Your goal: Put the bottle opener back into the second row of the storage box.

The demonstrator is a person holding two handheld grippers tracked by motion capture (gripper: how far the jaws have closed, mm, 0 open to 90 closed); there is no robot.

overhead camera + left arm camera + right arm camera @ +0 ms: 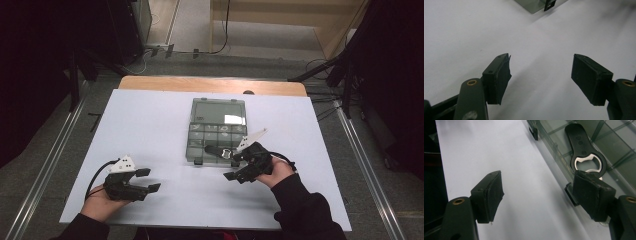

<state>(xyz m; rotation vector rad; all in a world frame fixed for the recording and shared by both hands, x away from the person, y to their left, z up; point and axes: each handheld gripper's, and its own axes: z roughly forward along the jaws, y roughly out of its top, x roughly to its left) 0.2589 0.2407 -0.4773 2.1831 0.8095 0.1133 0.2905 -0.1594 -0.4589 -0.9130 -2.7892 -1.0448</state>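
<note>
A clear grey compartment box (218, 112) sits in the middle of the white table. A black bottle opener (219, 150) with a metal head lies across the box's near compartments, and up close the bottle opener (584, 150) shows just beyond my right jaw. My right gripper (234, 166) stands open at the box's near right corner, one jaw by the opener's head and nothing between the pads (490, 192). At the near left, my left gripper (150, 180) rests open over bare table, well apart from the box. Its pads (591, 77) hold nothing.
The box's front edge (554, 157) carries two black latches (534, 131). A corner of the box (534, 6) shows at the top of the left gripper view. The white sheet (150, 125) covers the tabletop, with a wooden edge (210, 84) at the far side.
</note>
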